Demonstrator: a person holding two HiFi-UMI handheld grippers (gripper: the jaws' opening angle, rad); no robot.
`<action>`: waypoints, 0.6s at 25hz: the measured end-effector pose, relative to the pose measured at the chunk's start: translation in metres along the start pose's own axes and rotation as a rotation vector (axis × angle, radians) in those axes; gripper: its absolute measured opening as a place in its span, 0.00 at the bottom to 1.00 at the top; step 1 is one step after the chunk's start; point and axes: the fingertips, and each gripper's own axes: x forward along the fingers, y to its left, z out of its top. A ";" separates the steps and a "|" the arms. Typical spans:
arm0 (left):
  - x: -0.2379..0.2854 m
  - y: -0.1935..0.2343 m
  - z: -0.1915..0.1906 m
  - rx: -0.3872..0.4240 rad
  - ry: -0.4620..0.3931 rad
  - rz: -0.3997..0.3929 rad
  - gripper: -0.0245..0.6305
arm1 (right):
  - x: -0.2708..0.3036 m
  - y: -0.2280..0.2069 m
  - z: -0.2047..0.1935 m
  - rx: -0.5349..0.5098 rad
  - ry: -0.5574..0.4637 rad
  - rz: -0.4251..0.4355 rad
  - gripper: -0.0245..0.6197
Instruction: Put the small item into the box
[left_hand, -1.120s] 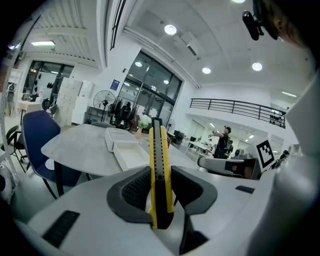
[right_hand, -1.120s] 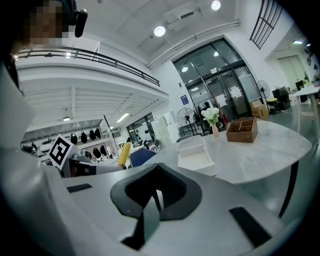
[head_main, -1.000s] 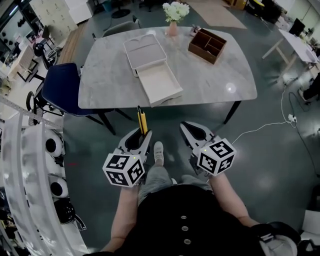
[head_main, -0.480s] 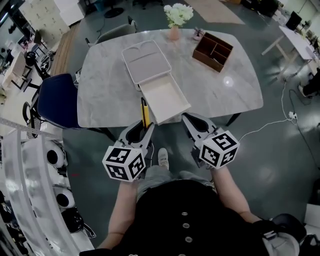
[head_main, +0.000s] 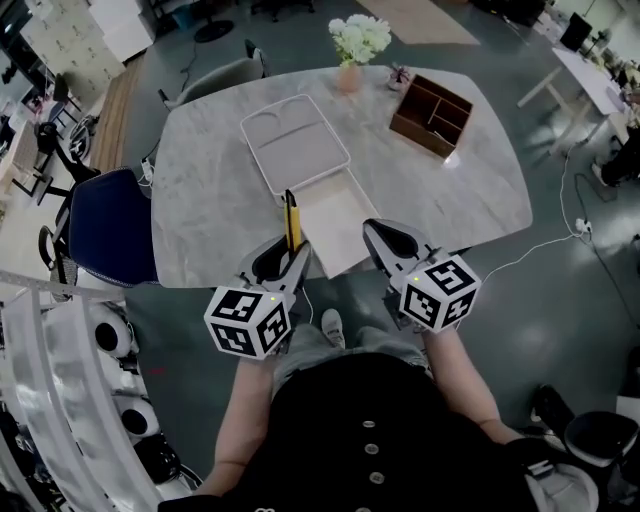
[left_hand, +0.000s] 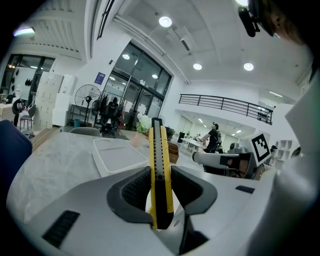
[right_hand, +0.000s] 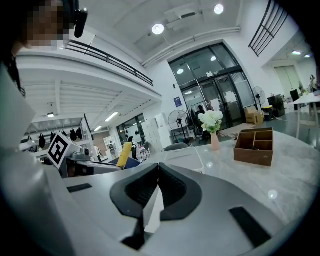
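A yellow and black utility knife (head_main: 290, 218) (left_hand: 159, 165) stands upright between the pads of my left gripper (head_main: 291, 254) (left_hand: 160, 181), which is shut on it. The knife's tip points over the near table edge, just left of the open white box (head_main: 338, 222). The box's white lid (head_main: 295, 146) (left_hand: 119, 156) lies flat behind it. My right gripper (head_main: 384, 236) (right_hand: 158, 169) hovers at the box's right near corner, shut with nothing in it. The knife (right_hand: 123, 154) also shows in the right gripper view, to the left.
The grey marble table (head_main: 212, 190) also carries a brown wooden organizer (head_main: 432, 114) (right_hand: 255, 146) at the back right and a vase of white flowers (head_main: 357, 42) (right_hand: 211, 124) at the back. A blue chair (head_main: 108, 226) stands at the table's left side. A cable runs across the floor at the right.
The person has stepped up to the table. Both grippers went from over the floor to the near table edge by the box. The knife stays gripped.
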 end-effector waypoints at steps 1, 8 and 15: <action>0.002 0.003 0.002 0.001 -0.002 -0.004 0.25 | 0.003 -0.002 0.001 0.000 0.000 -0.004 0.04; 0.016 0.014 0.007 -0.010 0.006 -0.023 0.25 | 0.018 -0.010 0.008 0.010 -0.010 -0.014 0.04; 0.022 0.014 0.004 -0.014 0.020 -0.030 0.25 | 0.021 -0.017 0.006 0.025 -0.008 -0.022 0.04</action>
